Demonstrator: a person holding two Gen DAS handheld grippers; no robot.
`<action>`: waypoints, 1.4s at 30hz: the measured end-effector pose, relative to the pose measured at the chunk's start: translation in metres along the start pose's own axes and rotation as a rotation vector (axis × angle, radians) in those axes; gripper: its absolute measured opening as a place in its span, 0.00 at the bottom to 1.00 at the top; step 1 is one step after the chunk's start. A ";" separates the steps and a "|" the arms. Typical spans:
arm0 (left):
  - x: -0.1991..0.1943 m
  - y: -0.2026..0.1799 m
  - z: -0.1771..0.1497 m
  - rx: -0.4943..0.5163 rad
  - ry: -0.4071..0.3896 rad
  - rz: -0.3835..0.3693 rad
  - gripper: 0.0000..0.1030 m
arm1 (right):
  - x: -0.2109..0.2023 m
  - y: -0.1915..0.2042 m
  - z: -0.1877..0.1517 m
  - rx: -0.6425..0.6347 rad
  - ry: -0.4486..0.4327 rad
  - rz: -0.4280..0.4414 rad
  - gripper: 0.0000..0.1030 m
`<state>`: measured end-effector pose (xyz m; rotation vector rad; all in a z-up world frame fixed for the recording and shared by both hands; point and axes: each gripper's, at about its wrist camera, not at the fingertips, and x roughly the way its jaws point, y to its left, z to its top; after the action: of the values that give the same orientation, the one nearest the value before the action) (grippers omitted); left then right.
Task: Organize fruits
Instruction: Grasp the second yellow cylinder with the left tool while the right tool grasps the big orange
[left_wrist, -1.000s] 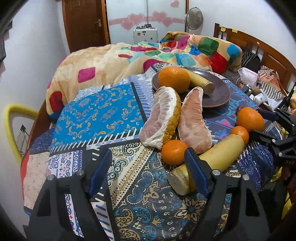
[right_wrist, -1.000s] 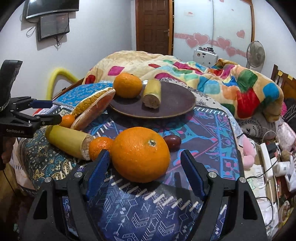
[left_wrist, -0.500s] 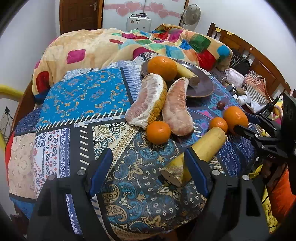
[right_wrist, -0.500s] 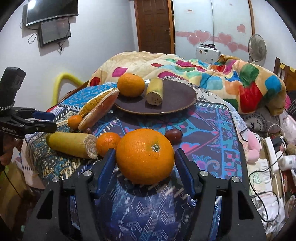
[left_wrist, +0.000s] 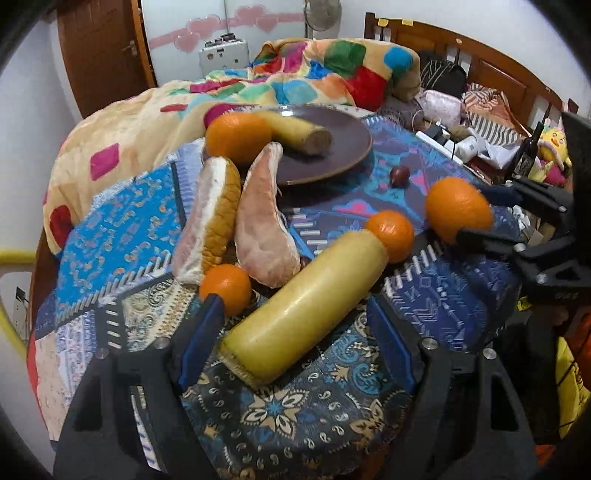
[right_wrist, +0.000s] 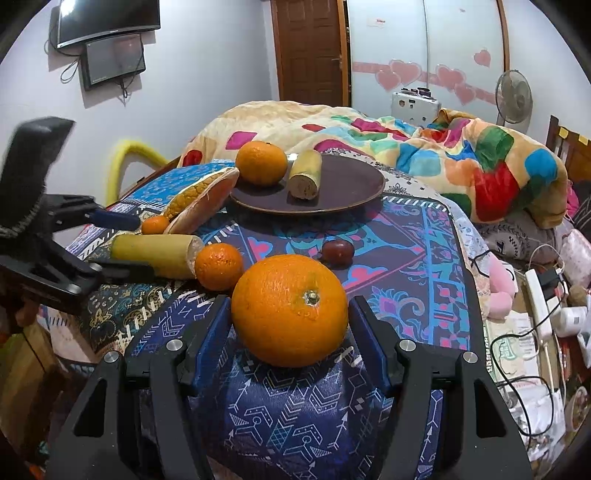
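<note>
Left wrist view: the left claw (left_wrist: 291, 339) stands spread around the near end of the long yellow fruit (left_wrist: 303, 310), pads clear of it, near the desk's (left_wrist: 295, 424) front edge. It should centre before squeezing.

Right wrist view: the right claw (right_wrist: 291, 328), just closed in, pinches the large orange (right_wrist: 290, 310). A straight lift toward the brown plate (right_wrist: 351, 184) looks safest.
</note>
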<state>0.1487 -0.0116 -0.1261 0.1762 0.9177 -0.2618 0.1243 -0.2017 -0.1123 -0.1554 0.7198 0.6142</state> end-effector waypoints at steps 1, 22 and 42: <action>0.000 -0.002 -0.002 0.014 -0.015 0.006 0.77 | 0.000 0.000 0.000 -0.002 -0.001 0.003 0.60; 0.003 -0.021 0.019 0.110 0.162 -0.071 0.42 | -0.008 -0.003 -0.006 -0.011 -0.001 0.026 0.60; 0.003 -0.038 0.014 0.038 0.177 -0.042 0.33 | -0.001 -0.005 -0.003 -0.007 0.000 0.042 0.62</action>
<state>0.1496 -0.0522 -0.1217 0.2177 1.0937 -0.3058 0.1245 -0.2073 -0.1140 -0.1471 0.7228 0.6571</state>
